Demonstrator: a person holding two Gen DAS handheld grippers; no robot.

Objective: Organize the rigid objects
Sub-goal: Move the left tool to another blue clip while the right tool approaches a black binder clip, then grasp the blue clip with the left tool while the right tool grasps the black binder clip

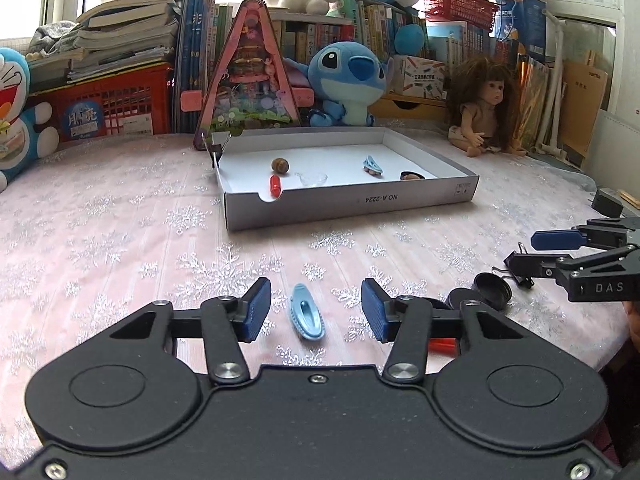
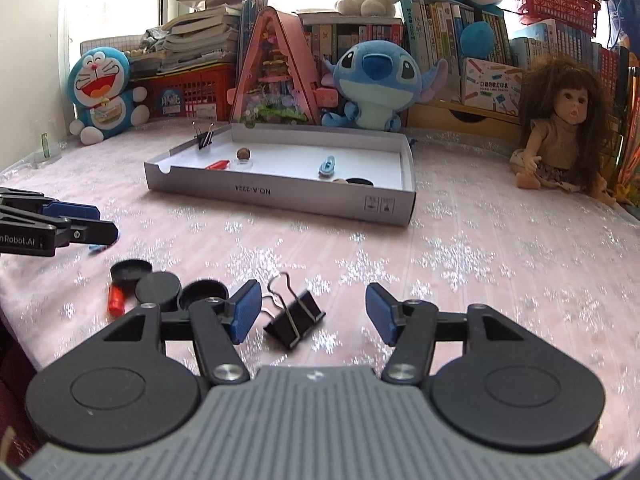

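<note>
While both grippers hover with jaws wide and empty, the left gripper [image 1: 316, 310] straddles a light, slick plastic hair clip [image 1: 307, 317] near the tabletop's front edge; pinch its narrow flanks; the right gripper [image 2: 312, 312] faces a stiff binder clip [image 2: 294, 318]

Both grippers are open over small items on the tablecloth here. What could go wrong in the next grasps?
1. The light blue plastic hair clip lies flat between the left gripper fingers; a closing pinch may skid it along the cloth.
2. The black metal binder clip sits nearer the right gripper left finger, so an off-centre closure could tip it.
3. The black round lids nearby could get knocked.
</note>
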